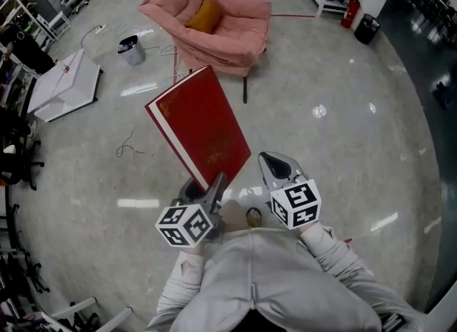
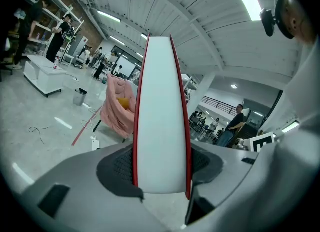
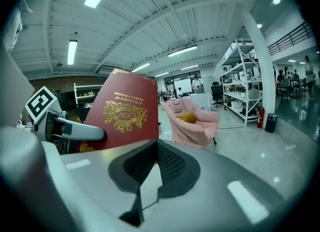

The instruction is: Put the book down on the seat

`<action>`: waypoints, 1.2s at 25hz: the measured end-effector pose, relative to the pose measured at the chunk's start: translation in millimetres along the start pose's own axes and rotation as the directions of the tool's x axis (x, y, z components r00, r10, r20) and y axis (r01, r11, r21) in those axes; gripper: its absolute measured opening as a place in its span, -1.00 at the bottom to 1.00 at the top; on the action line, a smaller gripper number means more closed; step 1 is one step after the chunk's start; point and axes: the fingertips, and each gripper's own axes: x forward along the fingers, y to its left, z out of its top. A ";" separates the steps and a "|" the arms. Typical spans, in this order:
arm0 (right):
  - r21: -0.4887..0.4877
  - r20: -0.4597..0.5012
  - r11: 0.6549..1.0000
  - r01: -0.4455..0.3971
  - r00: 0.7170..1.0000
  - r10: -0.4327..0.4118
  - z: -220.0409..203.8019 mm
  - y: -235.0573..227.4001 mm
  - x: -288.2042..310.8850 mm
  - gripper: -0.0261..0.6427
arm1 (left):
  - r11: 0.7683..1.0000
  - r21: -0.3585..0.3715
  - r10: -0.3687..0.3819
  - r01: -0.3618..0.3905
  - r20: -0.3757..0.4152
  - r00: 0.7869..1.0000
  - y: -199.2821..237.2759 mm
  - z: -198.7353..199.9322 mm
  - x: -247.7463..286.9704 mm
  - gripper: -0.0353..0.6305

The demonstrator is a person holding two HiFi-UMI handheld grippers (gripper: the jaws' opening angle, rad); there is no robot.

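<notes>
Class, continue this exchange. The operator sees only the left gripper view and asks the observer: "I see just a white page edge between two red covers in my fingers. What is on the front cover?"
Observer: The red hardcover book carries a gold emblem with gold lettering, plain in the right gripper view.
Operator: Is the right gripper helping to hold it?
Observer: No, the right gripper is empty, beside the book.
Operator: Is the book over the seat?
Observer: Not yet; the head view shows it above shiny grey floor, with the pink padded armchair farther ahead.
</notes>
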 end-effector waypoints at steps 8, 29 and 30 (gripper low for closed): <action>0.006 -0.009 1.000 0.000 1.000 0.000 -2.8 4.2 -3.7 -0.92 | 1.000 -0.007 -0.008 0.008 -0.021 1.000 -1.6 -4.9 -3.7 -0.15; 0.013 -0.015 0.999 0.040 0.999 -0.040 -2.3 -11.7 14.2 -0.92 | 0.998 0.019 -0.052 0.053 -0.044 0.998 3.7 9.0 27.2 -0.15; 0.014 -0.018 0.999 0.041 0.999 -0.041 1.1 -16.7 22.5 -0.92 | 0.998 0.019 -0.054 0.055 -0.050 0.997 6.5 13.6 35.7 -0.15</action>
